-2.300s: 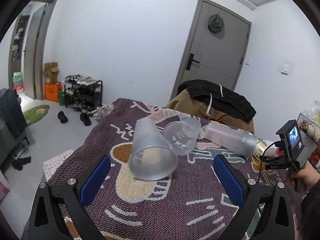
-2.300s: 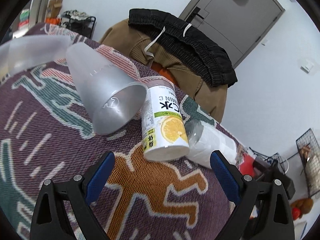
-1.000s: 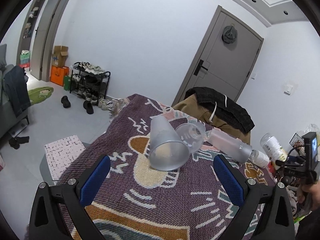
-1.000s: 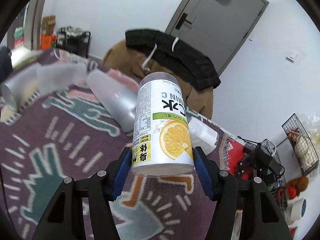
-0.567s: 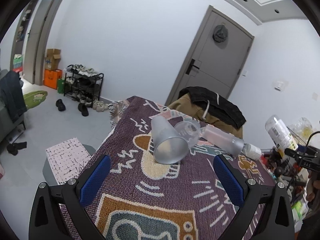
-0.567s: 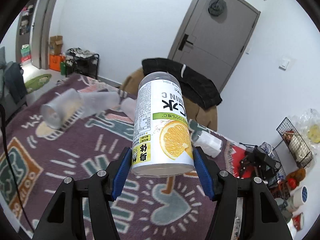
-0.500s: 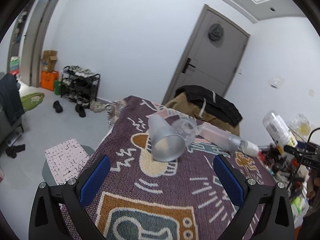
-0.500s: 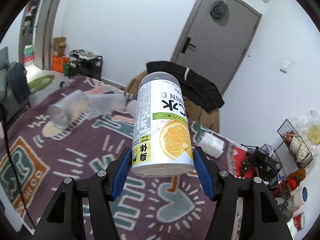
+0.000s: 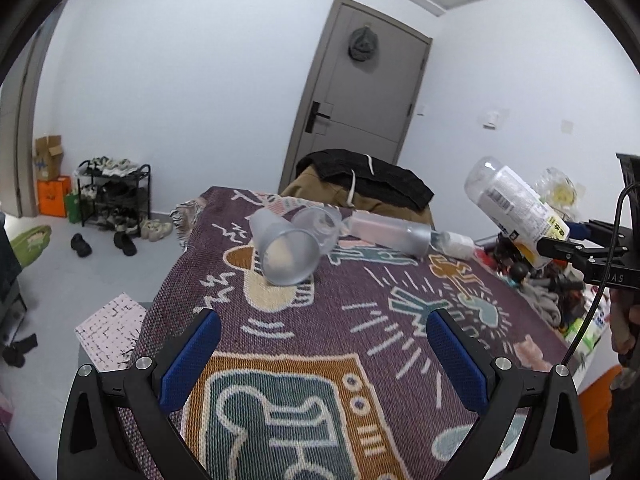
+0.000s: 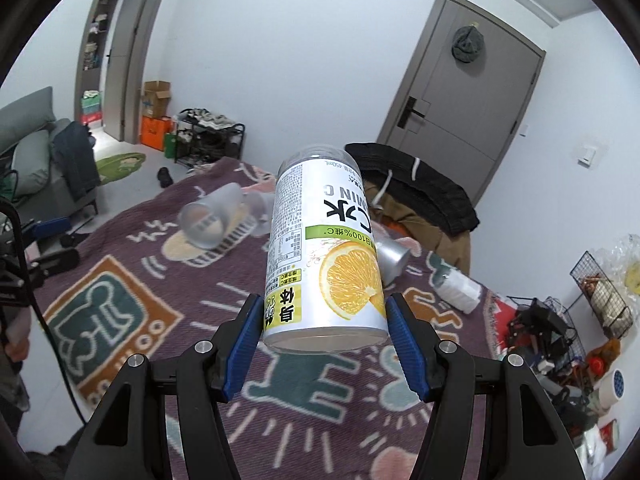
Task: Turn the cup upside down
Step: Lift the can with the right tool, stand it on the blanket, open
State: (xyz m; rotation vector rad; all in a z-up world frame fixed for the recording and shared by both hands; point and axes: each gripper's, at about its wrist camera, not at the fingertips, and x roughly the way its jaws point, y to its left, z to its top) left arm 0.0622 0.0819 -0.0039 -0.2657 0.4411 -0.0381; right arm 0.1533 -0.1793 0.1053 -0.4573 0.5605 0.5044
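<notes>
My right gripper (image 10: 325,330) is shut on a white cup with a lemon picture (image 10: 320,256), holding it tilted in the air above the table; it also shows in the left wrist view (image 9: 516,210). Several frosted clear cups lie on their sides on the patterned cloth: one with its mouth towards me (image 9: 284,250), one behind it (image 9: 320,224), and a long one (image 9: 392,234). My left gripper (image 9: 320,356) is open and empty, well back from them.
The table is covered by a purple patterned cloth (image 9: 320,360). A white roll (image 10: 458,286) lies near the far right edge. A chair with dark clothes (image 9: 364,178) stands behind the table. Clutter and a wire basket (image 10: 600,296) are at the right.
My right gripper closed on the lemon cup, lifted it off the table and pulled back. My left gripper drew back from the frosted cups.
</notes>
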